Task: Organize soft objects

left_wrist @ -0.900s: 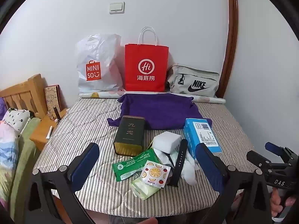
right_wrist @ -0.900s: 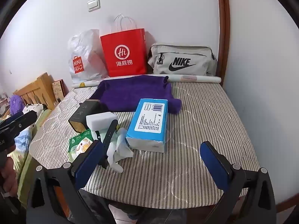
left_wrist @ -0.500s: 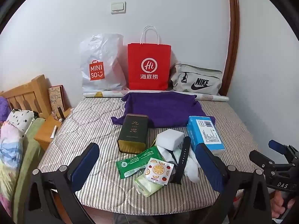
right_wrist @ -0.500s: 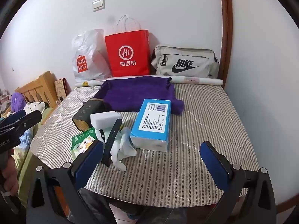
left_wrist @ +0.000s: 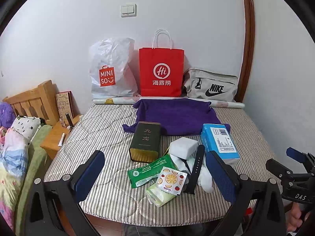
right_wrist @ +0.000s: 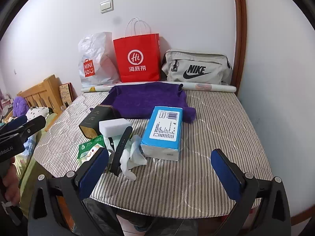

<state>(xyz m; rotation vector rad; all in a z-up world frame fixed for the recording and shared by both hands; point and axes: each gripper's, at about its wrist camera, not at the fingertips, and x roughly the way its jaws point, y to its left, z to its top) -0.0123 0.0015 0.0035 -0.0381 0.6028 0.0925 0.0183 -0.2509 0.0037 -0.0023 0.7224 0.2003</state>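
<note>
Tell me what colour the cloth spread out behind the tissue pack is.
Purple. The cloth shows best in the right wrist view, lying flat behind the blue tissue pack.

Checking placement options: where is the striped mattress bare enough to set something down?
Bare: striped mattress right of the blue tissue pack, and left of the dark green tin. Crowded: the packets, white sponge and black strap between tin and pack.

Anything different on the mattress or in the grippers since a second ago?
Nothing was grasped or released. Both views drew back slightly from the mattress; the left gripper and right gripper stay wide open and empty. The purple towel, blue tissue pack, tin and sachets lie unmoved.
</note>
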